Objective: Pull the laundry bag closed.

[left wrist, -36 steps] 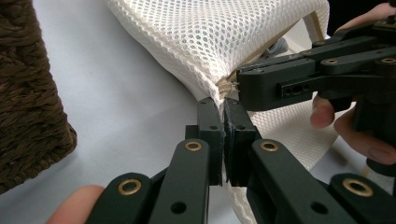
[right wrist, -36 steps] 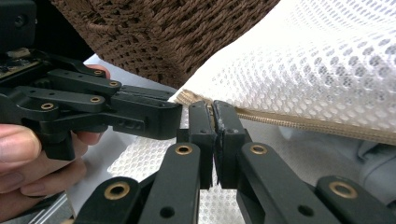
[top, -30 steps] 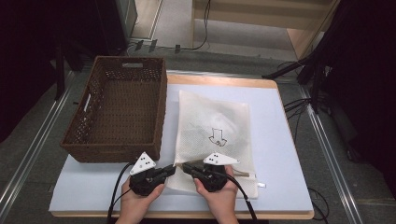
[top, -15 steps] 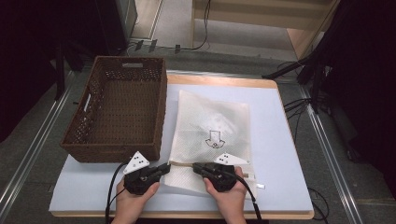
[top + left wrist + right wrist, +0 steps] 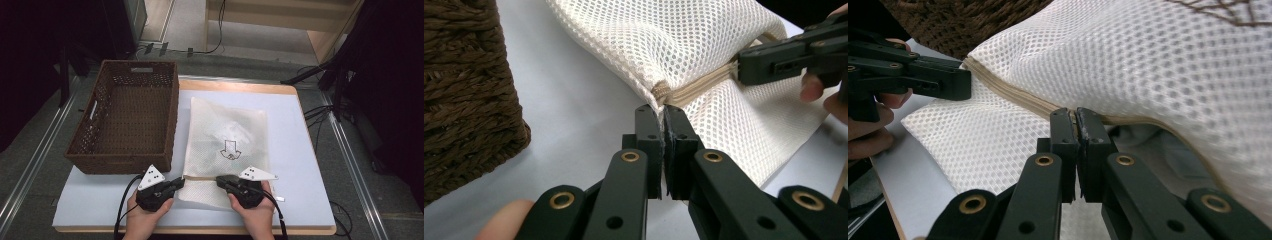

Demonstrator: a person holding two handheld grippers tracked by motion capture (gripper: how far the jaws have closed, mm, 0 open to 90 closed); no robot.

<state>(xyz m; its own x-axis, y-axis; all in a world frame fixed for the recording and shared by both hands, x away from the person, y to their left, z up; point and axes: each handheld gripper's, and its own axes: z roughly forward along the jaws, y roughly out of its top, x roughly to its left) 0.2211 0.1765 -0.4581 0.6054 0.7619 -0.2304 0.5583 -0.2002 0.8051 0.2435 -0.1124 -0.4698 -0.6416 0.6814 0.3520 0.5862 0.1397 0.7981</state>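
A white mesh bag (image 5: 227,125) with a brown arrow print lies flat on the white mat (image 5: 295,150). A beige zipper (image 5: 704,82) runs across its near end. My left gripper (image 5: 182,183) is shut on the bag's left corner, where the zipper ends (image 5: 663,106). My right gripper (image 5: 219,179) is shut on the zipper band (image 5: 1077,114) a short way to the right. Past it the seam gapes and shows a grey inside. The left gripper view has the right gripper (image 5: 744,67) on the same band. The right gripper view has the left gripper (image 5: 965,85) at the corner of the bag (image 5: 1173,65).
A dark wicker basket (image 5: 120,165) stands empty just left of the bag, close beside my left gripper (image 5: 464,85). Bare mat lies to the right of the bag. The table's front edge is just behind both hands. Cables trail off the table's far right.
My right gripper has slid to the right along the zipper, away from the left one. The left gripper kept its place on the corner. More of the bag's lower flap shows between them.
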